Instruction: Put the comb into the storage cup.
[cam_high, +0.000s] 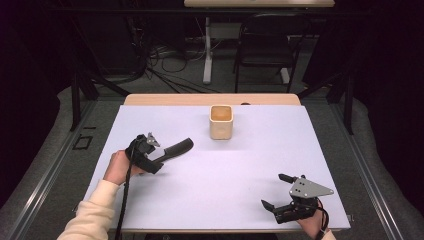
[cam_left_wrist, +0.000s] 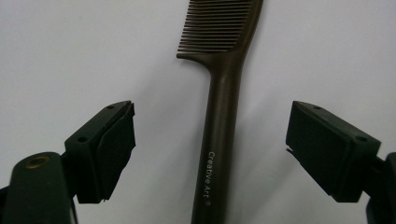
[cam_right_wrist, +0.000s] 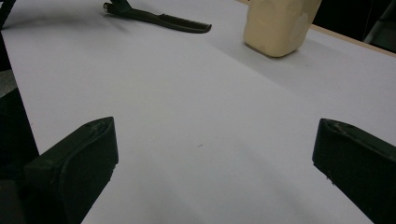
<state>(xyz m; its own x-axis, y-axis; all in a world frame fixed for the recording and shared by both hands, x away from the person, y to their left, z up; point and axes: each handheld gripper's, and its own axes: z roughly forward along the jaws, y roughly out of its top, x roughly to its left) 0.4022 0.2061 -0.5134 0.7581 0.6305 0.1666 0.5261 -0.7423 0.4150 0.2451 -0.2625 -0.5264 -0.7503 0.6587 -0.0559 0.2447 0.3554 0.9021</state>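
open jaws either side of a comb handle on a white table.

nearest, at the table's front edge: right gripper (cam_high: 274, 191), black with a grey three-cornered plate, jaws spread wide over the bare white table surface (cam_high: 225, 175), nothing between them. farther in, at the left: left gripper (cam_high: 159, 162), black, held in a hand (cam_high: 119, 167) with a cream sleeve, jaws standing wide apart and touching nothing. between those jaws, flat on the white surface: dark brown plastic comb (cam_left_wrist: 219, 121), long handle lettered "creative art", toothed end pointing away from the gripper, clear gaps to both pads. farthest, near the table's back edge and well apart from the comb: pale wooden square cup (cam_high: 221, 121), upright, open at the top.
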